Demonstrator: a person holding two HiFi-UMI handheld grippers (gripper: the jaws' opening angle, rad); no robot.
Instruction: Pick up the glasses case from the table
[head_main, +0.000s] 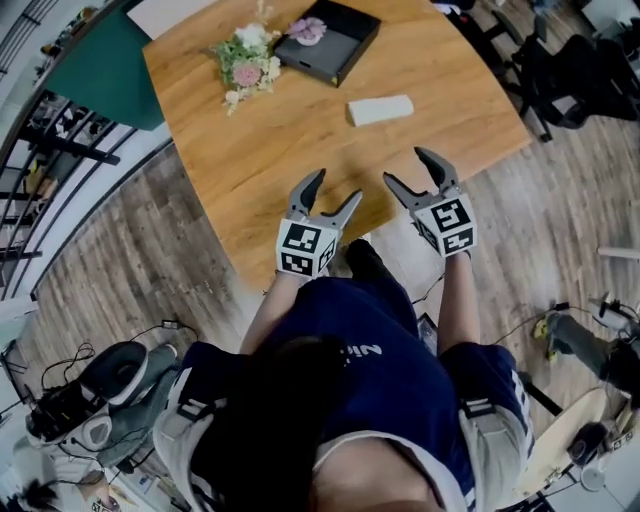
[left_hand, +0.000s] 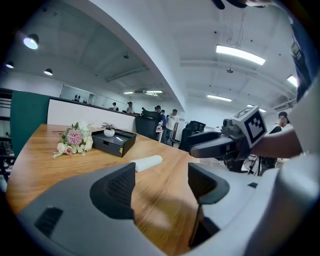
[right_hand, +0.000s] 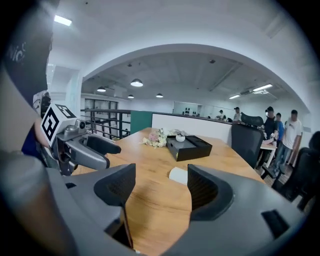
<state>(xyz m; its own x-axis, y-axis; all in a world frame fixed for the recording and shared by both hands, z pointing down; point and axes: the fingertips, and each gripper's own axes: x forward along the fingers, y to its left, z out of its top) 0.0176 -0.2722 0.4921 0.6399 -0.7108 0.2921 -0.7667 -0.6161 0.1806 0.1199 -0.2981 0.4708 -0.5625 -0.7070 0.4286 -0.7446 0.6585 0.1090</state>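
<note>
The glasses case (head_main: 380, 109) is a white oblong lying flat on the wooden table (head_main: 250, 160), toward its right side. Both grippers hover over the table's near edge, short of the case. My left gripper (head_main: 337, 190) is open and holds nothing. My right gripper (head_main: 405, 167) is also open and empty, nearer to the case. In the left gripper view the case (left_hand: 146, 162) lies beyond the open jaws of the left gripper (left_hand: 161, 182). In the right gripper view the case (right_hand: 177, 175) is partly hidden behind one jaw of the right gripper (right_hand: 161, 187).
A black box (head_main: 328, 38) with a small potted plant and a bunch of flowers (head_main: 248, 58) lie at the table's far side. Dark office chairs (head_main: 560, 60) stand right of the table. Cables and gear lie on the floor (head_main: 90, 390). Several people stand in the background.
</note>
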